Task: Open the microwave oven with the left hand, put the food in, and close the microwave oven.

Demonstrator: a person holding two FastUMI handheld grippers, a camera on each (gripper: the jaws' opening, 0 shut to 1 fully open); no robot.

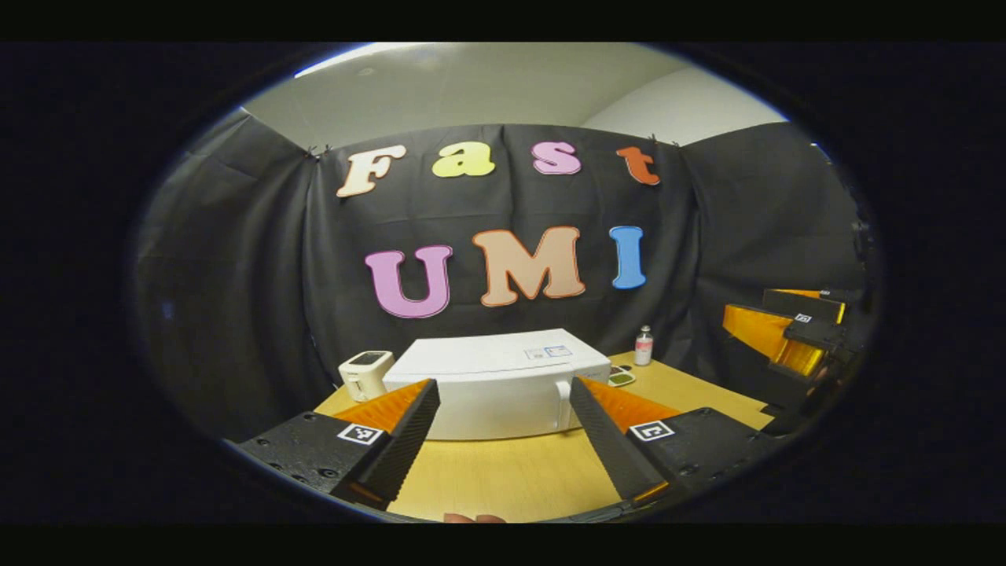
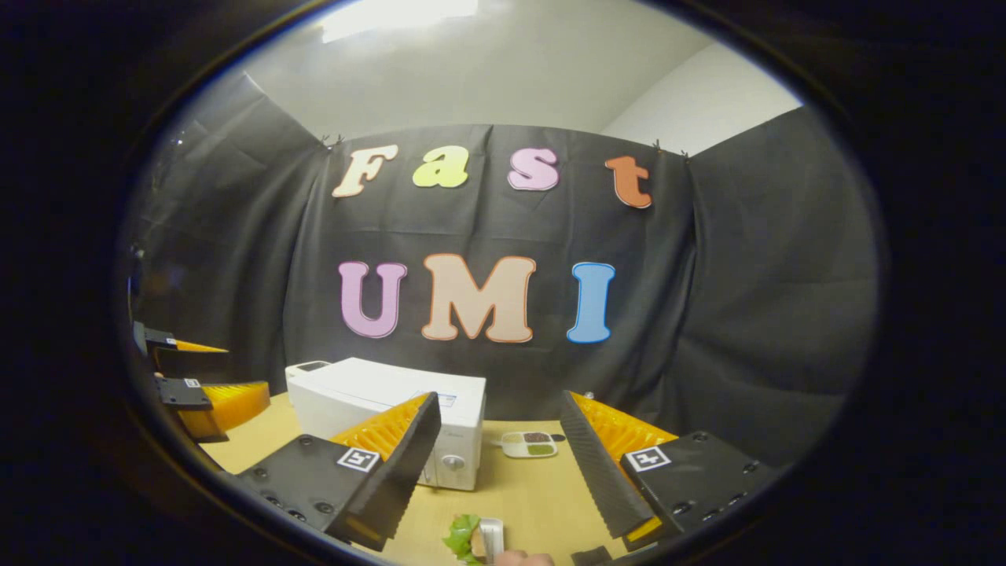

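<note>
A white microwave oven (image 1: 503,385) stands shut at the back of the wooden table (image 1: 503,472), its handle (image 1: 563,402) on its right side. My left gripper (image 1: 503,428) is open in front of it, some way short of the door. In the right gripper view the microwave (image 2: 393,413) sits to the left, and my right gripper (image 2: 499,456) is open above the table. Food with a green leaf (image 2: 465,538) lies at the bottom edge, below and between its fingers. The right gripper (image 1: 794,334) appears far right in the left gripper view; the left gripper (image 2: 200,393) appears far left in the right gripper view.
A small white toaster (image 1: 365,373) stands left of the microwave. A small bottle (image 1: 644,346) and a little divided tray (image 2: 530,444) sit to its right. The black cloth wall closes the back and sides.
</note>
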